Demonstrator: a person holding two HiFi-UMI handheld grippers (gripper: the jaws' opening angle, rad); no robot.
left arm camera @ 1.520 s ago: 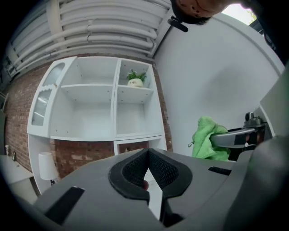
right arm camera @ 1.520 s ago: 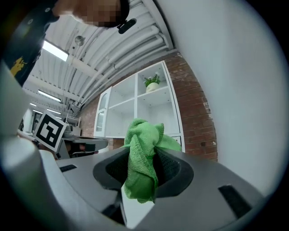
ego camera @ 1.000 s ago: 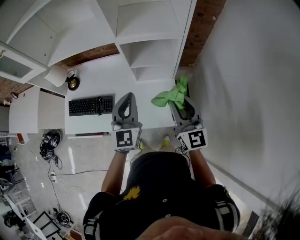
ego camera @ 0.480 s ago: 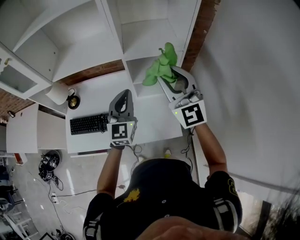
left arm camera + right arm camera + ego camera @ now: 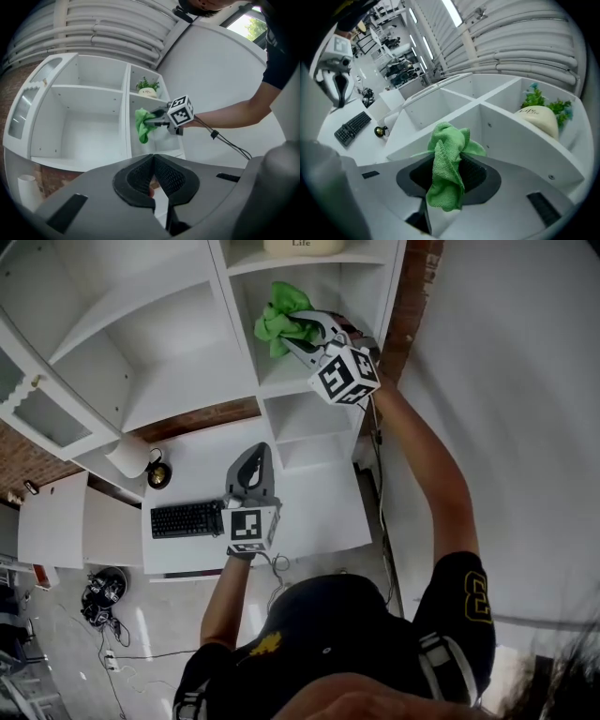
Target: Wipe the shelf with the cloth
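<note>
The wipe looks barely begun, if begun at all. The right gripper (image 5: 298, 324) is clenched on the green cloth (image 5: 277, 320), which is bunched between its jaws with a fold hanging down in front of them. In the head view it is held up at 12 o'clock, at the mouth of a compartment in the right column of the white shelf (image 5: 234, 352), directly under the board that carries the pot (image 5: 541, 119). I cannot tell whether the cloth touches any board yet; it seems to hang in the opening, close to the divider at its 9 o'clock. Nothing marks a surface as wiped, so I judge the whole stroke across the compartment floor is left to do. The left gripper (image 5: 255, 456) is idle at 7 o'clock of the cloth, over the desk (image 5: 319, 512), well apart from the shelf, its jaws pressed together on nothing. A keyboard (image 5: 187, 518) lies at its 9 o'clock.
</note>
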